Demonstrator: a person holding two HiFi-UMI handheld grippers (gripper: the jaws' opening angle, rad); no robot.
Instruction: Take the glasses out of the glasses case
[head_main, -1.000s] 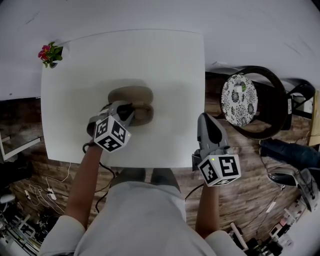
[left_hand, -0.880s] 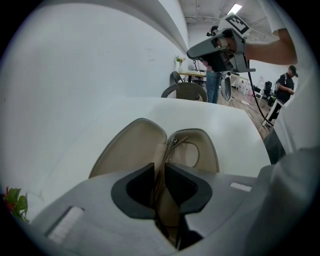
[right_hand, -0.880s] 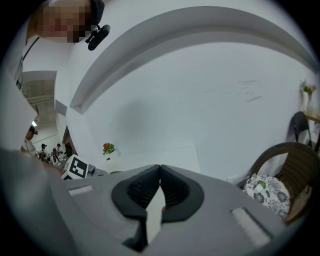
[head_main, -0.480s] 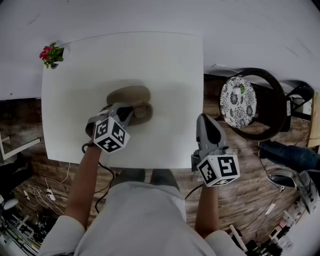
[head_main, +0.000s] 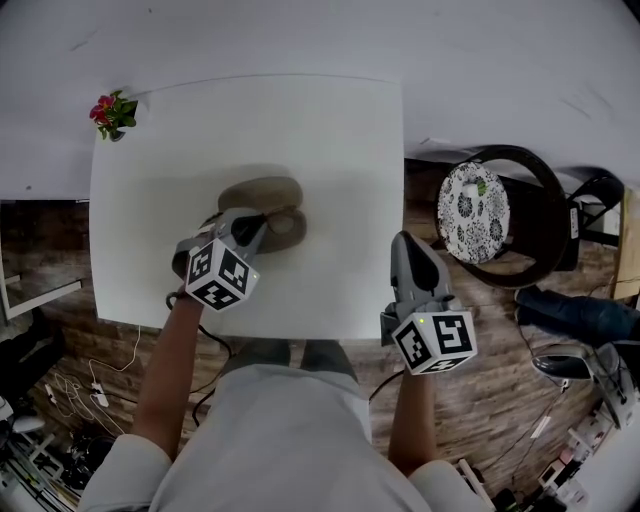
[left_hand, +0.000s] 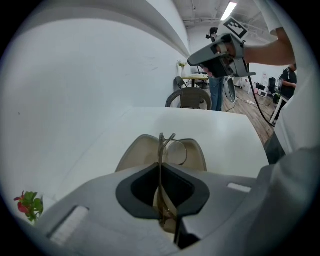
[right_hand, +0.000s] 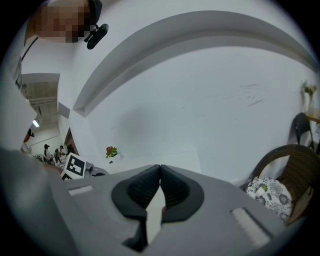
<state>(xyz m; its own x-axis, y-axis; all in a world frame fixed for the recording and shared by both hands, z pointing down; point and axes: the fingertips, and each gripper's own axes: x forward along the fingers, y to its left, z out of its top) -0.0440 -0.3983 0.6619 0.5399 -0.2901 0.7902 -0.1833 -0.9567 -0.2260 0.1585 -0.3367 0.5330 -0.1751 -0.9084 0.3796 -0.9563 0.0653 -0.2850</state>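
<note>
An open tan glasses case (head_main: 262, 195) lies on the white table (head_main: 330, 140), seen also in the left gripper view as the case (left_hand: 137, 152). My left gripper (head_main: 262, 222) hangs over the case's near half. Its jaws have just been closing, and the left gripper (left_hand: 161, 175) is now shut on the thin-framed glasses (left_hand: 172, 150). The glasses stand edge-on between the pads, with one lens showing above the case's lining. My right gripper (head_main: 408, 245) hovers at the table's right front corner. The right gripper (right_hand: 160, 172) is shut with nothing in it.
A small potted flower (head_main: 112, 112) stands at the table's far left corner. A dark round chair (head_main: 545, 215) with a patterned cushion (head_main: 472, 205) stands right of the table. Cables lie on the wooden floor at the left (head_main: 90, 380).
My left gripper has risen slightly over the case. The right gripper has kept its place.
</note>
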